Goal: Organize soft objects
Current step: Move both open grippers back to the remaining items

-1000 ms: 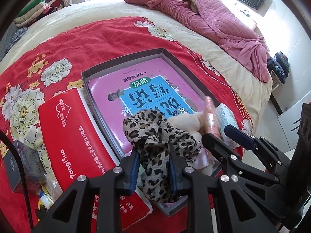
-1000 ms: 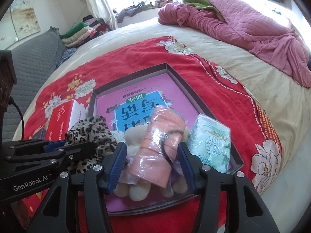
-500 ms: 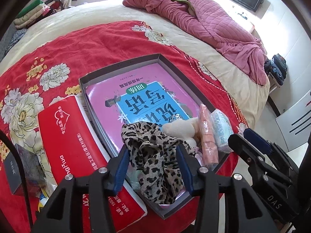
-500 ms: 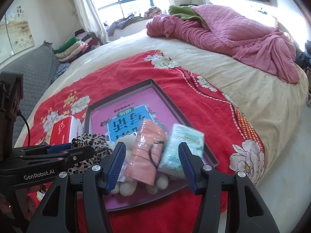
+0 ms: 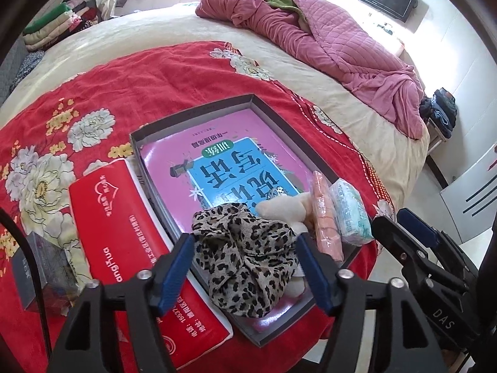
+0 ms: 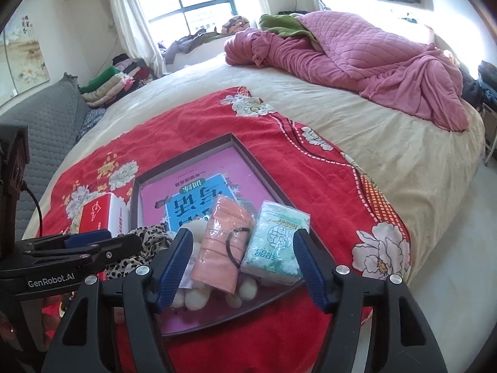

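- Leopard-print cloth (image 5: 248, 258) lies bunched at the near end of the shallow grey box (image 5: 192, 115), partly over the pink workbook (image 5: 217, 168) that lines the box.
- Beside the cloth in the box, moving away from the red carton (image 5: 124, 242): a cream plush toy (image 5: 285, 208), a peach wrapped pack (image 6: 223, 248) with a black hair tie on it, then a mint tissue pack (image 6: 276, 242).
- The left claw (image 5: 245, 267) is spread wide around the cloth, gripping nothing.
- The right claw (image 6: 240, 264) gapes equally wide over the peach pack and tissue pack, empty too.
- Judging by this, the soft items look placed; next comes tidying them, or fetching another.
- Readable writing: "GenRobot.AI" and "DAS" on the claw bodies; the carton's lettering is upside down.
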A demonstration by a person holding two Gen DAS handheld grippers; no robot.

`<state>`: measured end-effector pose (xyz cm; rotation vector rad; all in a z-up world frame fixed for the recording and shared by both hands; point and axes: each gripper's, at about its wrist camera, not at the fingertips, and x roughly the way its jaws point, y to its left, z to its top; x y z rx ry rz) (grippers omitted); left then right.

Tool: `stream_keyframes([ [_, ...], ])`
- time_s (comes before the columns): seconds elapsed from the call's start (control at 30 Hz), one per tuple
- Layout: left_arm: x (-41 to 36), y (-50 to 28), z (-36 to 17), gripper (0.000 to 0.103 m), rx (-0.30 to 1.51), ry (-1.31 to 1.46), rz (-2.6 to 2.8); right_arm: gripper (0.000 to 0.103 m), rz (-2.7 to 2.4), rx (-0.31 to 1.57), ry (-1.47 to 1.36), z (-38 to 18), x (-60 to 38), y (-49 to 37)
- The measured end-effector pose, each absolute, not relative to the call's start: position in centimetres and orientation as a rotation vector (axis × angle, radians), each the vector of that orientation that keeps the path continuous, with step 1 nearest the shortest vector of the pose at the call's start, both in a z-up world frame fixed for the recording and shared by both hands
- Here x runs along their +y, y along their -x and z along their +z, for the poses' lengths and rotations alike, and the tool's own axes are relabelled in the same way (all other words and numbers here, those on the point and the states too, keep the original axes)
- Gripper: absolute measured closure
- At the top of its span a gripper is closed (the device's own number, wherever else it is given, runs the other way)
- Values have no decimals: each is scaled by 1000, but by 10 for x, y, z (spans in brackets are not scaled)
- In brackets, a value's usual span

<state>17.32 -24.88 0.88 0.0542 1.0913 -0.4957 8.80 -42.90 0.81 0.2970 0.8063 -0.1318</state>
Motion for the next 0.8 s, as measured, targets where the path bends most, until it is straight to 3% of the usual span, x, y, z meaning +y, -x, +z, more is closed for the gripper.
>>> stream_keyframes([
  [0.8, -200, -133, 60, 23, 978, -58, -431, 29, -133, 756, -206, 45, -405, -70],
])
